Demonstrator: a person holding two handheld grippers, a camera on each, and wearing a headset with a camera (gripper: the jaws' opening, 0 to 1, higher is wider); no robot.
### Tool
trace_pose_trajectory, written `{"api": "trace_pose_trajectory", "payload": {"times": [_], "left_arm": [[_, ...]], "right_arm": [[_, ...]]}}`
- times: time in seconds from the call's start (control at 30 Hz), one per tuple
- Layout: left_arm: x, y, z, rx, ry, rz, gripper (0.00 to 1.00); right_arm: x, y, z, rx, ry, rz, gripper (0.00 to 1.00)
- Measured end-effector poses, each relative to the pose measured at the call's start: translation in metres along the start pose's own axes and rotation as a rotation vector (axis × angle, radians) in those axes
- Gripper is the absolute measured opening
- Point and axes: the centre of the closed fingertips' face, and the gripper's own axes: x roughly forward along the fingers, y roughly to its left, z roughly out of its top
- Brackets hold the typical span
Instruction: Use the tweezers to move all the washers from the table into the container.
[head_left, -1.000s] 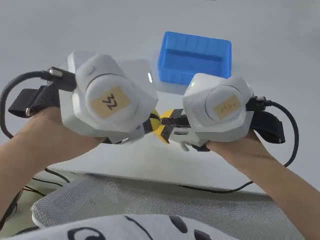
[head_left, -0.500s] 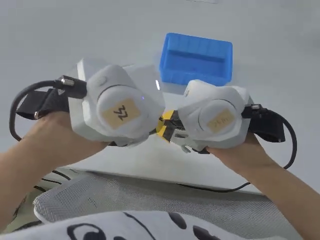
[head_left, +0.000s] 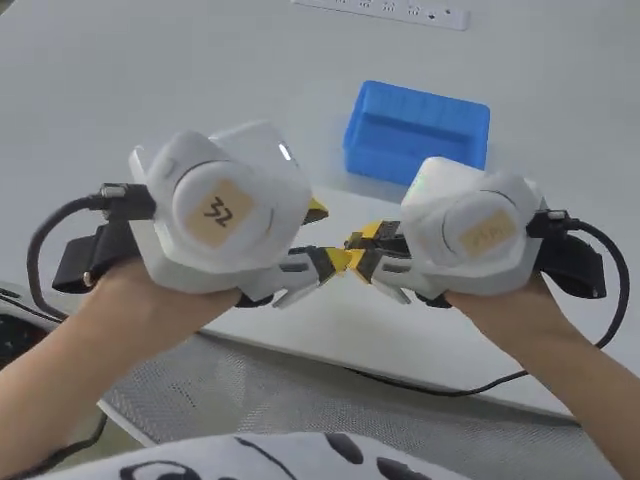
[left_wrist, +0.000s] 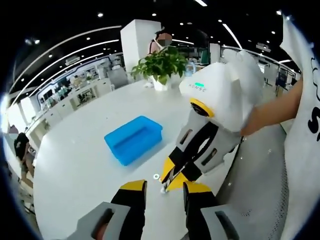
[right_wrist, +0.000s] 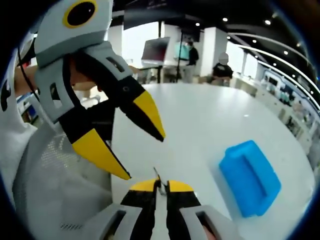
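Blue container; white table; black fingers tipped with yellow.

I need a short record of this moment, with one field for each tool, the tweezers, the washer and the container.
left tool: open, holding nothing
right tool: shut on the thin metal tweezers
small metal washer: lies on the white table, near the tweezers' tip, outside the container
blue rectangular plastic container: stands on the table, beyond both tools
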Motion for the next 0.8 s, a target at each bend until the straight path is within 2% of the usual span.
{"api": "trace_pose_trajectory", "payload": {"times": [0.03,0.13,0.2,0.3,0.33,0.37,0.47,0.57,0.8], "left_arm": [[-0.003,0.002,-0.001,-0.027,-0.01,0.031,0.34],[-0.01,0.004,-0.005,-0.085,-0.036,0.066,0.45],[-0.014,0.01,-0.008,-0.101,-0.052,0.114,0.55],[-0.017,0.017,-0.011,-0.153,-0.082,0.153,0.74],[-0.018,0.022,-0.011,-0.16,-0.103,0.185,0.79],[-0.019,0.024,-0.014,-0.159,-0.098,0.198,0.83],[-0.017,0.033,-0.025,-0.119,-0.068,0.26,0.85],[-0.011,0.031,-0.03,-0.097,-0.054,0.251,0.93],[-0.005,0.031,-0.036,-0.085,-0.063,0.248,0.99]], "right_arm": [[-0.003,-0.001,0.0,0.005,-0.004,0.001,0.02],[-0.011,-0.007,0.001,0.029,-0.026,-0.004,0.02],[-0.017,-0.01,0.005,0.076,-0.052,0.002,0.02],[-0.027,-0.018,0.013,0.115,-0.082,0.0,0.02],[-0.031,-0.022,0.017,0.115,-0.093,-0.009,0.02],[-0.034,-0.024,0.019,0.119,-0.1,-0.014,0.02],[-0.041,-0.032,0.029,0.127,-0.126,-0.028,0.02],[-0.047,-0.043,0.037,0.115,-0.133,-0.06,0.02],[-0.052,-0.067,0.06,0.111,-0.168,-0.127,0.02]]}}
